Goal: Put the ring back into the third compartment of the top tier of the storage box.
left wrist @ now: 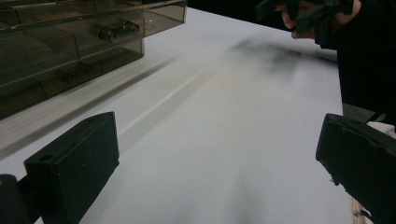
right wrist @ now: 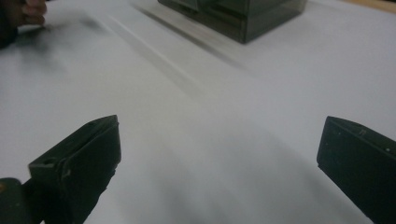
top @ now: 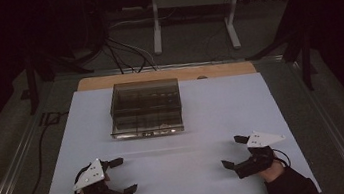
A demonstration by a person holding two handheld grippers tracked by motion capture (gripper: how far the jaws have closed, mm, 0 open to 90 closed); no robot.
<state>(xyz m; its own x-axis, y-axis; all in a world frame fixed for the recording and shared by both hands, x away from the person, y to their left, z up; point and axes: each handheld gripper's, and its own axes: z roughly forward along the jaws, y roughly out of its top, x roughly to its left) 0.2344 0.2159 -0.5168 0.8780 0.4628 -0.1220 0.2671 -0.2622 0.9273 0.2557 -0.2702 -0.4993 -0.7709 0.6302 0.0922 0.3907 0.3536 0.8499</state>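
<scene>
Centrally, toward the white bench's far edge, sits a smoky transparent plastic compartment box. Left gripper and right gripper wait near the front corners, jaws wide, empty, seemingly ready to reach.

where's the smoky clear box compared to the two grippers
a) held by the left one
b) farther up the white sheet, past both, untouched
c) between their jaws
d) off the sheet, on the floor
b: in the high view the smoky clear box sits on the white sheet beyond the left gripper and the right gripper, both with jaws spread and nothing between them.
</scene>
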